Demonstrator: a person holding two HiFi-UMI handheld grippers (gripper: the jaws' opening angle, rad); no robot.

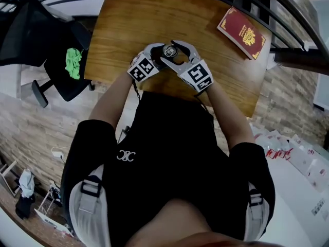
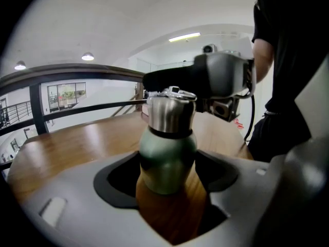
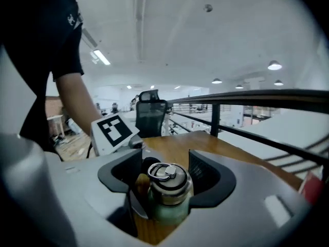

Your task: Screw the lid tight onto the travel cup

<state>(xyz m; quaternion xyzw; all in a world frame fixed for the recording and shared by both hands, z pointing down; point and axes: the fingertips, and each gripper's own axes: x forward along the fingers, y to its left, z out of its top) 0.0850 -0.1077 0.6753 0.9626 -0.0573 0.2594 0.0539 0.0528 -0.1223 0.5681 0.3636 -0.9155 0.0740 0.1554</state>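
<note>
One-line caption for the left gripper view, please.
The left gripper clamps the green travel cup upright on the wooden table while the right gripper grips its steel lid.

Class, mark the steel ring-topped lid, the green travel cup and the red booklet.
steel ring-topped lid (image 3: 169, 190): right gripper view, side wall.
green travel cup (image 2: 167, 161): left gripper view, rounded body.
red booklet (image 1: 242, 33): head view, cover centre.

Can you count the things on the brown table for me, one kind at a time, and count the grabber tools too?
Travel cup: 1
Lid on the cup: 1
Red booklet: 1
Grippers: 2, the left gripper and the right gripper
Total: 5
</note>
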